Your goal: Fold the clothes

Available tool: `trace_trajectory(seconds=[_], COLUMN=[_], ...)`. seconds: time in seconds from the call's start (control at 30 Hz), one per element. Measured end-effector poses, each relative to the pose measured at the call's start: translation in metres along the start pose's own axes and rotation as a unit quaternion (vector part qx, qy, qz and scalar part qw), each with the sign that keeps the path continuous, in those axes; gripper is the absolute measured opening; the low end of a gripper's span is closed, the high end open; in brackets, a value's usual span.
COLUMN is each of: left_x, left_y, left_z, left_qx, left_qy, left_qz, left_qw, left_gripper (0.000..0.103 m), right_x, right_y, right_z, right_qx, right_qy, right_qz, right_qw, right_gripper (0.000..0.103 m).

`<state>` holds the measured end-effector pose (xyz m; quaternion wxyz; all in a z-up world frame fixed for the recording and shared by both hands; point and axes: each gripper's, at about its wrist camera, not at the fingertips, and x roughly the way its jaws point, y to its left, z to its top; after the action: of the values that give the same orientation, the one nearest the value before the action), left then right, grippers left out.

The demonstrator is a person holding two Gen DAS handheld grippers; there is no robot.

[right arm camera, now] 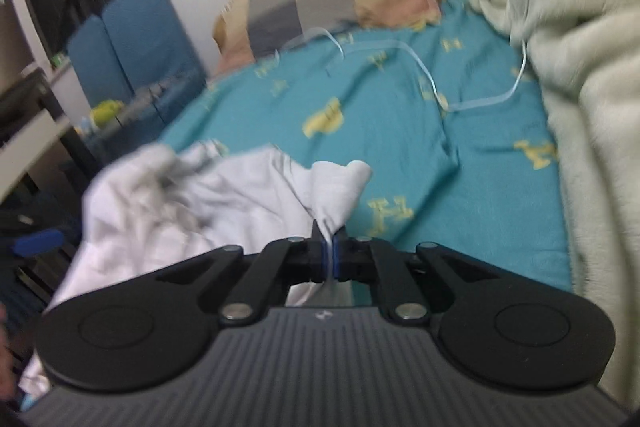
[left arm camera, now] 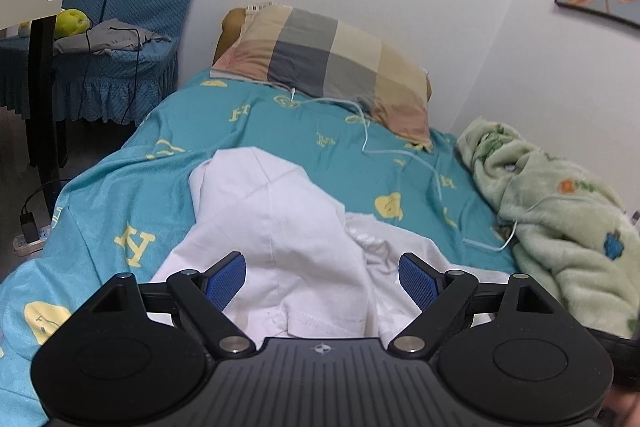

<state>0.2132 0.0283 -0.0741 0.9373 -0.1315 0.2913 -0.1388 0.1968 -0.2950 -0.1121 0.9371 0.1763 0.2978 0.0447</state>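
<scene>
- Right tongs clamp a pinch of the white garment on the bed.
- Left tongs gape, empty, over it.
- Step: spreading flat; next, the left must grip an edge.

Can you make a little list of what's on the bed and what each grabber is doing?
place: bed with teal sheet
garment: white garment, rumpled on the sheet
left gripper: jaws open, garment between them, not pinched
right gripper: jaws shut on a bunched bit of the garment
pillow: checked pillow, at the head of the bed
blanket: green fleece blanket, heaped along the wall side
cable: thin white cable, trailing across the sheet
</scene>
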Motion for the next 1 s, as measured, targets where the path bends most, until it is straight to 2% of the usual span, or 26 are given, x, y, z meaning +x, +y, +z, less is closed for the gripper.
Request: trace_trajectory(seconds=[0.07,0.17,0.23,0.33,0.5,0.57,0.73,0.93,1.0], left_x=[-0.008,-0.013,-0.017,-0.010,0.001,0.005,0.075,0.187,0.216], left_y=[-0.001,-0.009,-0.015,-0.035,-0.069,-0.083,-0.131,-0.160,-0.163], left_z=[0.003,0.000,-0.002,-0.008,-0.020,-0.024,-0.002,0.017,0.015], left_qx=[-0.001,0.014,0.025,0.072,0.151,0.182,0.241,0.263,0.274], left_qy=[-0.005,-0.001,0.003,0.013,0.030,0.037,0.066,0.169,0.209], left_qz=[-0.014,-0.037,-0.053,-0.049,-0.040,-0.037,-0.020,0.038,0.067], left_qw=[0.9999,0.9992,0.9983,0.9961,0.9873,0.9820,0.9681,0.9493,0.9363], left_gripper=[0.086,0.087,0.087,0.087,0.086,0.086,0.085,0.083,0.081], right_x=[-0.025,-0.060,-0.066,-0.060,-0.049,-0.051,-0.055,-0.043,-0.042], right_y=[0.006,0.005,0.009,0.016,0.033,0.029,0.023,0.017,0.016], right_z=[0.004,-0.009,-0.028,-0.056,-0.061,-0.058,-0.049,-0.047,-0.046], right_qx=[0.007,0.035,0.051,0.064,0.018,0.022,0.014,0.031,0.031], right_qy=[-0.001,0.038,0.077,0.128,0.125,0.114,0.082,0.090,0.088], right_qz=[0.004,0.021,0.025,0.020,0.004,0.008,0.005,0.018,0.019], right_qw=[1.000,0.998,0.995,0.990,0.992,0.993,0.997,0.995,0.995], right_gripper=[0.006,0.006,0.006,0.006,0.006,0.006,0.006,0.006,0.006])
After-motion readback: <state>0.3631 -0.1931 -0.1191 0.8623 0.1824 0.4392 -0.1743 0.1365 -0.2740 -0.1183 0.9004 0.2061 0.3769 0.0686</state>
